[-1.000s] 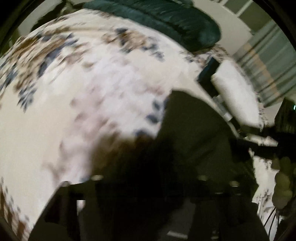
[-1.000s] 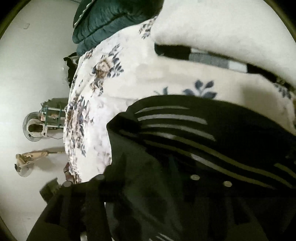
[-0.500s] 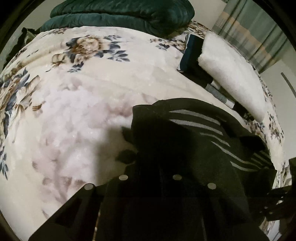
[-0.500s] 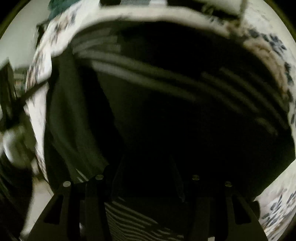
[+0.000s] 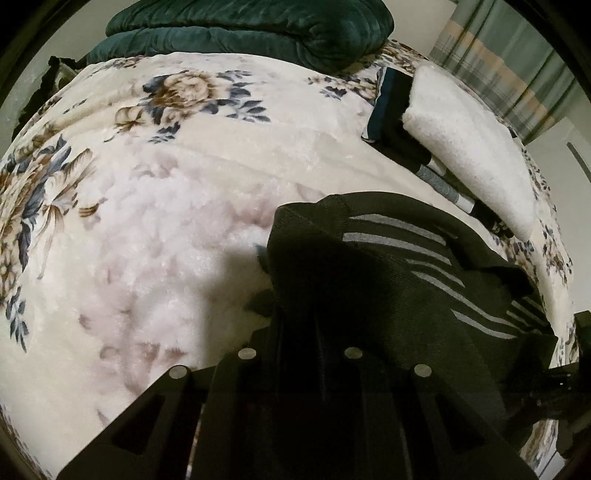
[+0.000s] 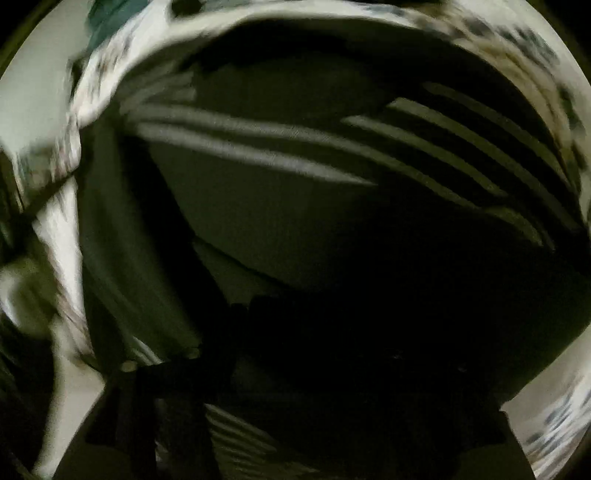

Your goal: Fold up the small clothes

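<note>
Cream plush bedding printed with blue and brown flowers (image 5: pixel 155 206) fills my left wrist view, wide and bare to the left of the dark garment (image 5: pixel 388 280), which lies on it at centre right. At the bed's far edge sits one dark green quilt (image 5: pixel 258 29); at the right edge, one folded white fleece (image 5: pixel 472 147) lies on one black-and-grey striped cloth (image 5: pixel 391 122), with a striped curtain (image 5: pixel 509 66) behind. I count one garment to fold: dark, with pale grey stripes, its long axis running from the near left corner away toward the right edge. My left gripper (image 5: pixel 317 373) has its jaws pressed together on the garment's near corner, the cloth bunching up between them. My right wrist view is blurred and dim; the same garment (image 6: pixel 314 206) covers nearly all of it, stripes slanting down to the right, bedding showing only around the rim. My right gripper (image 6: pixel 295 354) has just been closing, and its jaws are lost in shadow against the fabric; I cannot tell whether they pinch it.
</note>
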`<action>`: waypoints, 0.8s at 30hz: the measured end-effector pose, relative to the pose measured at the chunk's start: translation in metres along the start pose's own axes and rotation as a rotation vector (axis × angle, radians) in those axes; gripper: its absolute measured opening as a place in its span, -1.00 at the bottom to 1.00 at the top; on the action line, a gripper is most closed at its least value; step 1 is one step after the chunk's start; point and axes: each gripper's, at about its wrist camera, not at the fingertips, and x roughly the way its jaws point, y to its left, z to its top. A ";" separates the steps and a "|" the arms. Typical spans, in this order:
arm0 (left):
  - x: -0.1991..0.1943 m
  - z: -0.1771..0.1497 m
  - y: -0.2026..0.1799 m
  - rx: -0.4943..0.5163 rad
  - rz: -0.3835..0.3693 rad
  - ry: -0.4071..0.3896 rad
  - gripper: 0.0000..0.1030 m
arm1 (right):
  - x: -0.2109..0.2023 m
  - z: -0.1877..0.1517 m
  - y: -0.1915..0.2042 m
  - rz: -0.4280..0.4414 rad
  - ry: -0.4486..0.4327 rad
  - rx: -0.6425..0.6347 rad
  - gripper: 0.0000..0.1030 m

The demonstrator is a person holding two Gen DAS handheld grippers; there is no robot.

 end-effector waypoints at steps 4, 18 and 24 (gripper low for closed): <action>-0.002 0.000 0.001 -0.011 -0.002 -0.008 -0.76 | -0.032 -0.004 -0.026 0.007 -0.163 0.168 -0.96; -0.020 0.001 -0.008 -0.001 0.091 -0.002 -0.46 | -0.092 -0.042 -0.107 0.173 -0.305 0.554 -0.04; -0.049 -0.025 -0.027 0.012 0.154 -0.059 0.69 | -0.101 -0.104 -0.120 0.081 -0.275 0.635 -0.04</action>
